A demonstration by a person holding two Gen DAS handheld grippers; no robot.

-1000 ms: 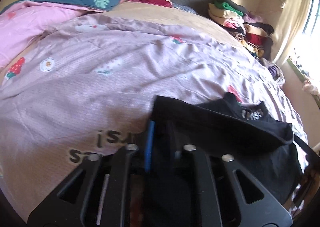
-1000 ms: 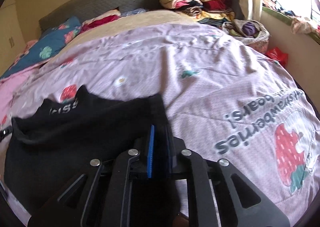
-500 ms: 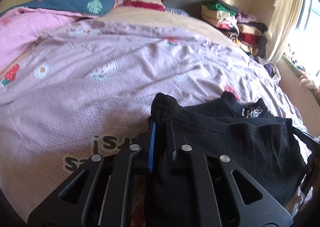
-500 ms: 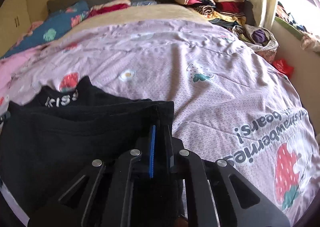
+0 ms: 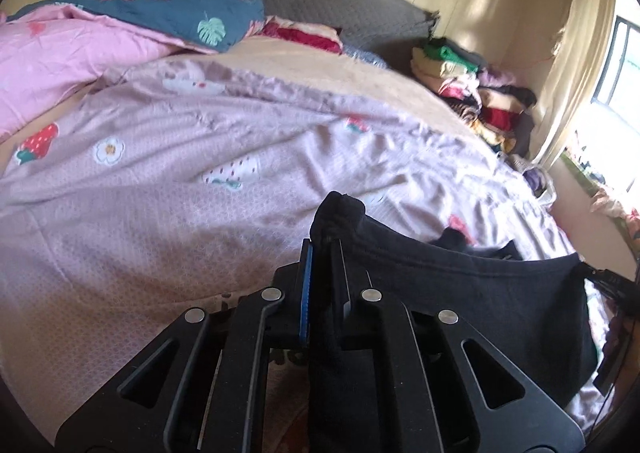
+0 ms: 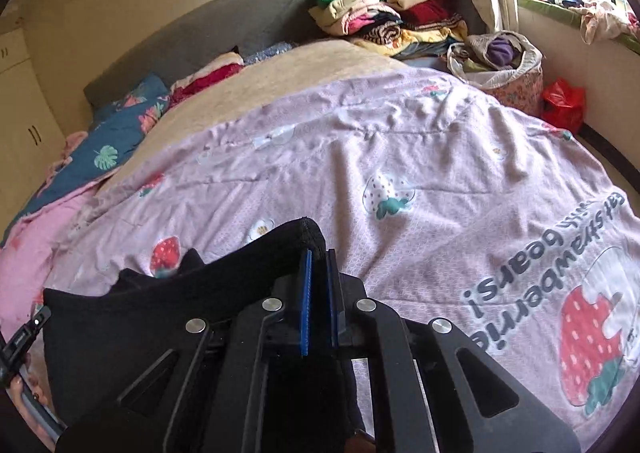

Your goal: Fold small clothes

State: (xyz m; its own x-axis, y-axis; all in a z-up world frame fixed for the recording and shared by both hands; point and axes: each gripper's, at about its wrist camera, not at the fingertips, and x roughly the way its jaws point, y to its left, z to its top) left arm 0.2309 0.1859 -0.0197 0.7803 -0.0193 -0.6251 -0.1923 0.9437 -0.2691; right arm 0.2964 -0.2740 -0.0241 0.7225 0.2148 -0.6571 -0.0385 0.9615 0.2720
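Left gripper: jaws narrow, clamped on a bunched corner of the black garment.
Right gripper: jaws narrow, pinching the opposite corner of the same garment.
Garment place: lifted above the near edge of the bed, over the pink strawberry blanket; the top hem is stretched between the two grippers and the body hangs below. Whether the lower part touches the blanket cannot be told.
Long axis: runs side to side, gripper to gripper, along the near edge of the bed; the hem edge faces up.
Risk, slip: the left hold looks small and wadded; a hard pull apart could drag the corner out of the jaws.
Risk, crooked fold: uneven height of the two hands would lay the cloth skewed or creased.
Surroundings: stacked clothes at the far right corner of the bed, well apart.
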